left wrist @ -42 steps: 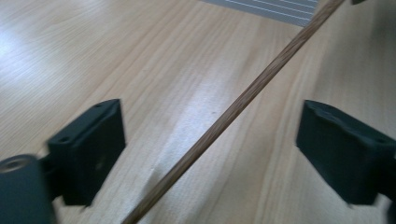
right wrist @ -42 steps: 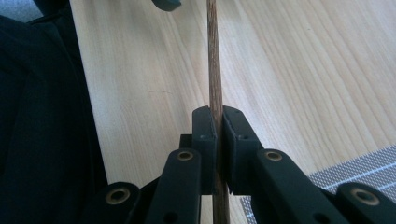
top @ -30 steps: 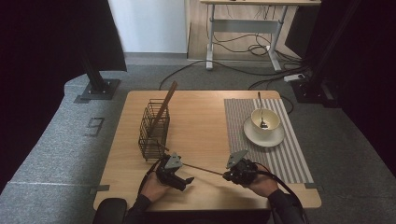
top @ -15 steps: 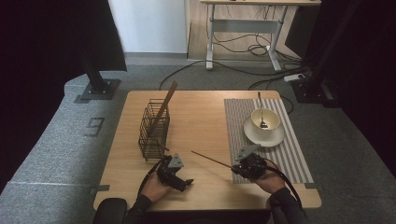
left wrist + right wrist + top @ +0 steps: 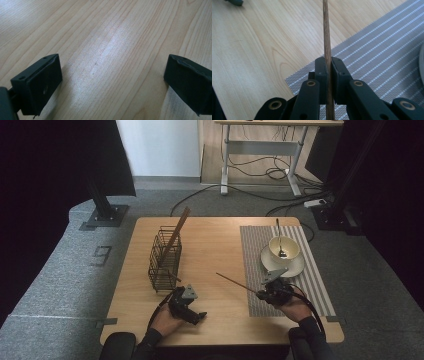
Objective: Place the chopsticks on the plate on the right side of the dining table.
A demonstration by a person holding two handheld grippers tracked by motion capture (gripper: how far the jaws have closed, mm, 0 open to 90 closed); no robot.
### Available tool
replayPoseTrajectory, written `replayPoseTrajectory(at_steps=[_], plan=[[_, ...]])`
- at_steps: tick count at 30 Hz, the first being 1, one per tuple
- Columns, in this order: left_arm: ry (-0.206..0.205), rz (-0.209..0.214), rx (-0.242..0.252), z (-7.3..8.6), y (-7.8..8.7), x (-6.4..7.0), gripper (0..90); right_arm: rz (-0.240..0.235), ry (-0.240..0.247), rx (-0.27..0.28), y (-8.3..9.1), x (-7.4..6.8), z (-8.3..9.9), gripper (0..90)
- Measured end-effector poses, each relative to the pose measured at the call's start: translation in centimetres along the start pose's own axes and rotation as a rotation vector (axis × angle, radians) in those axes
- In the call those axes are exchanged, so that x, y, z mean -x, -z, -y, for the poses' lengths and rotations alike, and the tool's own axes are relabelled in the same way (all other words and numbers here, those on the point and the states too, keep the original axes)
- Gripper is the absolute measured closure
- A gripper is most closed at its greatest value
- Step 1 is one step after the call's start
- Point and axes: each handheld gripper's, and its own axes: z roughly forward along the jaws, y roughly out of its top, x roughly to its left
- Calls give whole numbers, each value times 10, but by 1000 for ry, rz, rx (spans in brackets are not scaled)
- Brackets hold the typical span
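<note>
Chopstick (image 5: 327,37): a thin brown wooden stick clamped between the closed jaws of the right claw (image 5: 328,72), raised off the desk (image 5: 215,250) near the front left corner of the striped placemat (image 5: 255,245) and pointing left and away from the person. Left claw (image 5: 196,314): jaws spread wide, grasping nothing, low over bare wood near the front edge. Wire basket (image 5: 164,260): stands at the desk's left with a second stick (image 5: 178,231) leaning in it.

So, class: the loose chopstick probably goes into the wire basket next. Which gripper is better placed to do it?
Right. The right gripper is shut on the chopstick, which points towards the wire basket. The left gripper is open, holding nothing.
</note>
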Motion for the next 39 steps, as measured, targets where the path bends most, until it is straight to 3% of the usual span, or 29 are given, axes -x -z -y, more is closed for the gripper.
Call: replayPoseTrajectory(at_steps=[39], plan=[[-3, 2, 0, 0, 0, 0, 15, 175, -231, 2, 23, 68, 27, 837]])
